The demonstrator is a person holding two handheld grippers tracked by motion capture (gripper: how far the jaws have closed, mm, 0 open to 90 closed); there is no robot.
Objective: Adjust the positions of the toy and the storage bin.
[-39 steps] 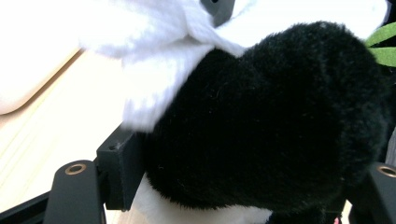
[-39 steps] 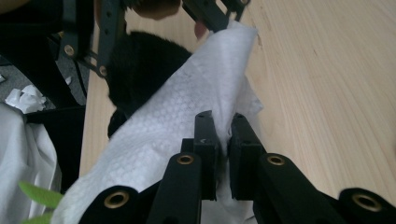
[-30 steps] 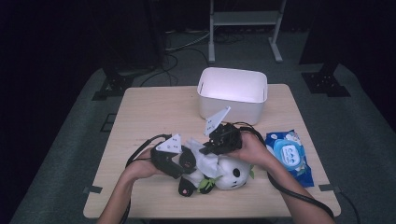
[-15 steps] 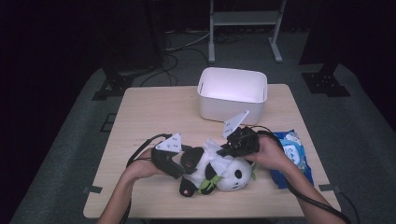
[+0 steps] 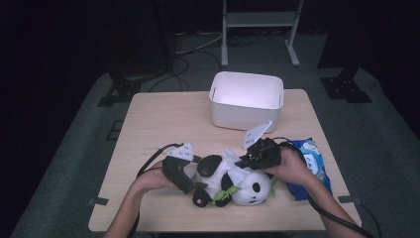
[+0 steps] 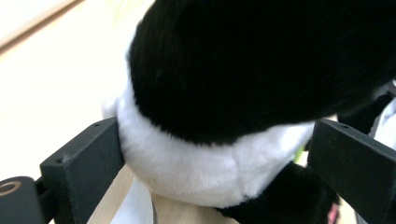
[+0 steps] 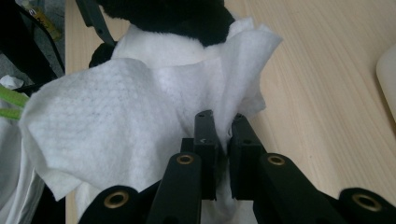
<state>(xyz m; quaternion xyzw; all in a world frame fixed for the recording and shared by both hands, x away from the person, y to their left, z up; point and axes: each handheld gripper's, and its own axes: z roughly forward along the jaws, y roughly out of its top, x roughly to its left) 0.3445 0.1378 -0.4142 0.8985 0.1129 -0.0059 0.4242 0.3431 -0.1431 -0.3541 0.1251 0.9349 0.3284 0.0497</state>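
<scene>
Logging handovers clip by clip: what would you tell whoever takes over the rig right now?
Left gripper: jaws have just been opening, now wide on either side of the plush panda, which lies on the table.
Right gripper: shut on a white wipe, laid over the panda's white fur.
Wipe pack beside the right hand; white bin behind.
Done: wipe in hand, on the toy.
Left, probably: wiping, then discarding the wipe.

The plush panda [image 5: 233, 178] lay on the table [image 5: 163, 119] before you, between your left tool [image 5: 184, 174] and right tool [image 5: 257, 157]. The bin [image 5: 246, 99] stood behind it, the wipes pack [image 5: 312, 163] to its right.
</scene>
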